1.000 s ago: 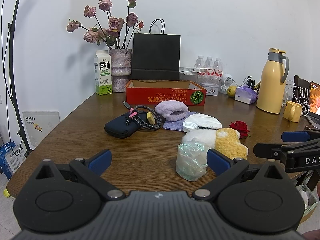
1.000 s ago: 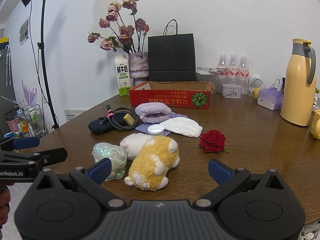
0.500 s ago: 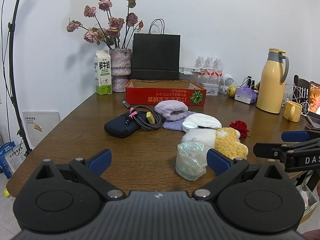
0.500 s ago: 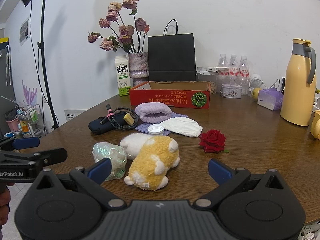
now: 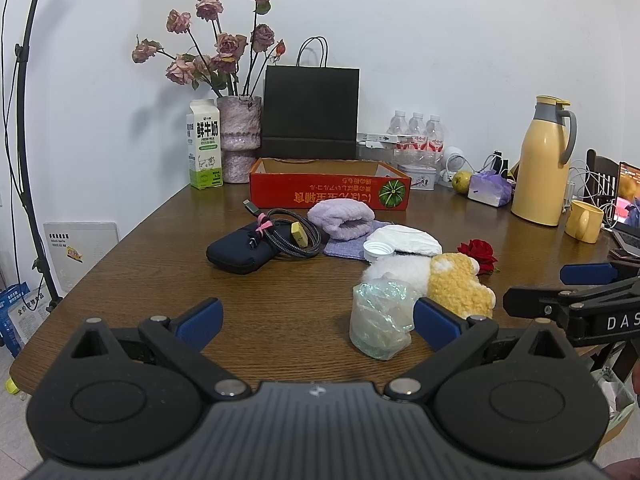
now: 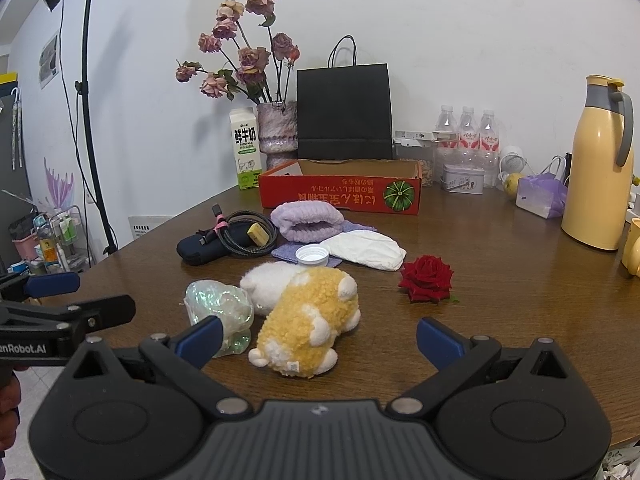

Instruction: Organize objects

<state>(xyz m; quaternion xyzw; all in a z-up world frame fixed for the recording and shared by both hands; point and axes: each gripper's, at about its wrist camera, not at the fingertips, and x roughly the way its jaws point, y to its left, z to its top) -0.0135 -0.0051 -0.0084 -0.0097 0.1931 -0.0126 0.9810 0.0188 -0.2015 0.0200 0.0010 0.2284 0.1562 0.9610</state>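
Observation:
A yellow and white plush toy [image 6: 308,320] lies on the brown table [image 6: 500,280], just ahead of my open, empty right gripper [image 6: 318,342]. A crumpled clear plastic wrap [image 5: 380,320] sits left of the toy, inside the right half of my open, empty left gripper [image 5: 316,320]. Behind lie a red rose [image 6: 426,278], a white cap [image 6: 312,256], a white pouch [image 6: 366,250], a purple cloth roll [image 6: 308,222], a coiled cable [image 6: 248,236] on a dark case [image 6: 196,248], and an open red box [image 6: 340,194].
At the back stand a milk carton [image 5: 205,154], a vase of dried roses [image 5: 238,144], a black paper bag [image 5: 310,114], water bottles [image 5: 416,132] and a yellow thermos [image 5: 542,160]. A yellow mug [image 5: 584,221] and a laptop sit far right. A light stand [image 6: 86,112] stands left.

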